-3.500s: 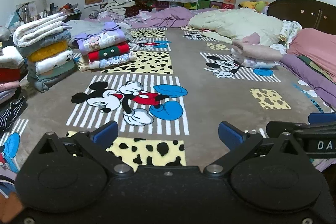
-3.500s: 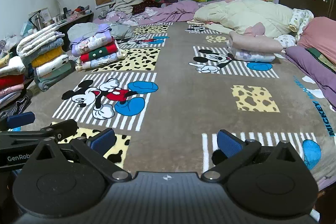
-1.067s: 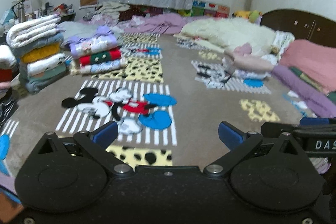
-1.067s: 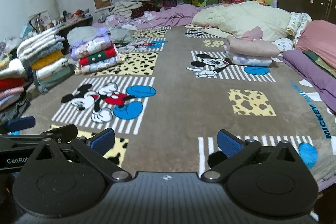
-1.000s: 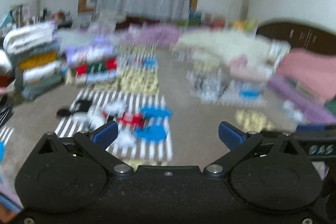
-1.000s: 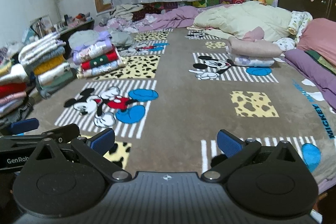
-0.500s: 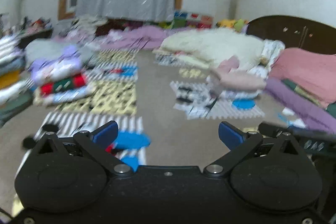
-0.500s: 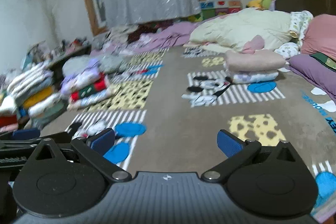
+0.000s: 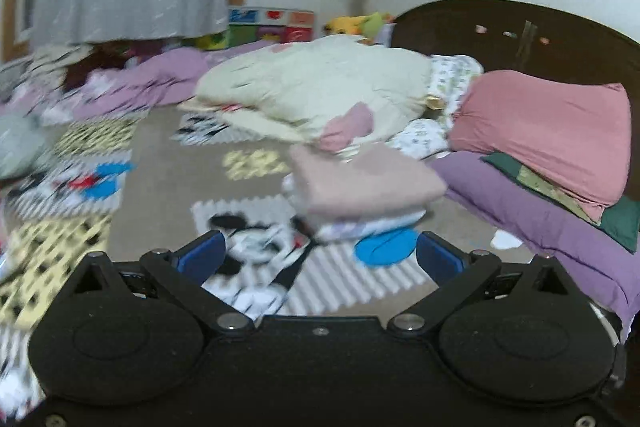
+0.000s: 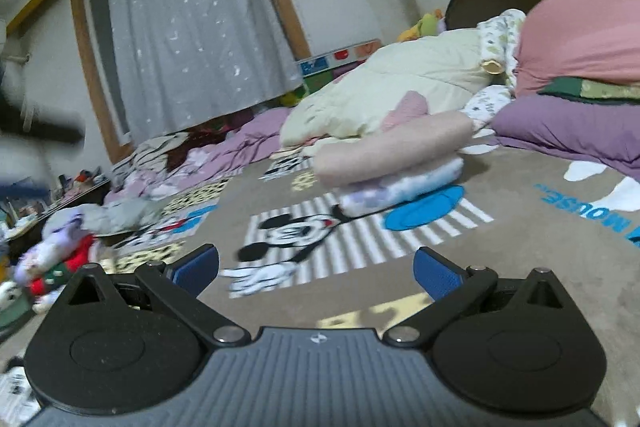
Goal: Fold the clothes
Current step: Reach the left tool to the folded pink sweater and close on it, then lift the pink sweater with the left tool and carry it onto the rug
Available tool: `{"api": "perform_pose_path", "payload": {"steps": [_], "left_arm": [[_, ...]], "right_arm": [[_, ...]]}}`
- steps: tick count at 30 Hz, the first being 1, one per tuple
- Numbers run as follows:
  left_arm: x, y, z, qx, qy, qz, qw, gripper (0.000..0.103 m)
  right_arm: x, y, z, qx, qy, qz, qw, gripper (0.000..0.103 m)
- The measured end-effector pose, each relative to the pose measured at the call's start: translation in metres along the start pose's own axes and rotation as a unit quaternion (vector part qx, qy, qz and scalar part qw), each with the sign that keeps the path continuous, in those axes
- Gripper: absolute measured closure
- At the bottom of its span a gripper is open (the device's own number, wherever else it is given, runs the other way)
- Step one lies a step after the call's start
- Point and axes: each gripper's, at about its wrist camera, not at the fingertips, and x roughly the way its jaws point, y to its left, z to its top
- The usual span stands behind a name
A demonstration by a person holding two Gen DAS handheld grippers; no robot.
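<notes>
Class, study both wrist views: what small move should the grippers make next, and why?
Probably ease both forward toward the folded pink garment topping the small stack. The left gripper and right gripper are open and empty, pointed at it across bare blanket, not yet touching.

grey curtain (image 10: 192,27) over window, dark headboard (image 9: 500,35) behind pink pillow (image 9: 552,131), cartoon-print blanket (image 10: 400,287).

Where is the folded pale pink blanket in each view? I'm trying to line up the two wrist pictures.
Left wrist view: folded pale pink blanket sits centre-right, just above the open left gripper, on a lilac-white folded piece.
Right wrist view: the blanket lies right of centre, upper middle, beyond the open right gripper.
Shared landmark: the blue oval print on the bedspread just below the stack.
</notes>
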Motion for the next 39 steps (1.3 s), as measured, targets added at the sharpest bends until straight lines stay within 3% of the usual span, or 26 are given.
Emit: {"api": "perform_pose_path", "payload": {"steps": [2, 7, 11, 16, 20, 21, 22, 23, 28, 33, 39], "left_arm": [[0.029, -0.014, 0.010, 0.007, -0.016, 0.000, 0.9999, 0.000], [0.114, -0.024, 0.022, 0.010, -0.011, 0.007, 0.9999, 0.001], [0.175, -0.017, 0.025, -0.005, 0.011, 0.022, 0.9997, 0.005], [0.218, -0.003, 0.021, -0.048, 0.038, 0.022, 0.9979, 0.026], [0.248, 0.008, 0.017, -0.080, 0.054, 0.024, 0.9950, 0.032], [0.255, 0.006, 0.016, -0.082, 0.060, 0.021, 0.9946, 0.040], [0.258, 0.005, 0.014, -0.082, 0.066, 0.019, 0.9943, 0.052], [0.258, 0.005, 0.013, -0.081, 0.063, 0.017, 0.9946, 0.053], [0.247, 0.010, 0.012, -0.086, 0.041, 0.002, 0.9954, 0.090], [0.222, 0.003, 0.021, -0.037, 0.028, -0.016, 0.9988, 0.095], [0.171, 0.021, 0.018, -0.036, -0.009, -0.012, 0.9993, 0.096]], "right_arm": [[0.017, -0.020, 0.000, 0.026, 0.011, -0.009, 1.000, 0.000], [0.039, -0.058, 0.007, 0.073, 0.006, -0.018, 0.997, 0.000], [0.052, -0.085, 0.004, 0.125, 0.006, -0.014, 0.992, 0.000], [0.060, -0.104, 0.002, 0.163, 0.020, -0.006, 0.986, 0.000], [0.066, -0.104, 0.002, 0.159, 0.035, 0.003, 0.987, 0.000], [0.068, -0.104, 0.001, 0.158, 0.040, 0.004, 0.987, 0.000], [0.069, -0.103, 0.000, 0.158, 0.043, 0.006, 0.986, 0.000], [0.069, -0.103, 0.000, 0.158, 0.045, 0.006, 0.986, 0.000], [0.069, -0.100, -0.002, 0.160, 0.052, 0.007, 0.986, 0.000], [0.069, -0.092, -0.001, 0.149, 0.057, 0.010, 0.987, 0.000], [0.069, -0.085, -0.002, 0.143, 0.062, 0.009, 0.988, 0.000]]}}
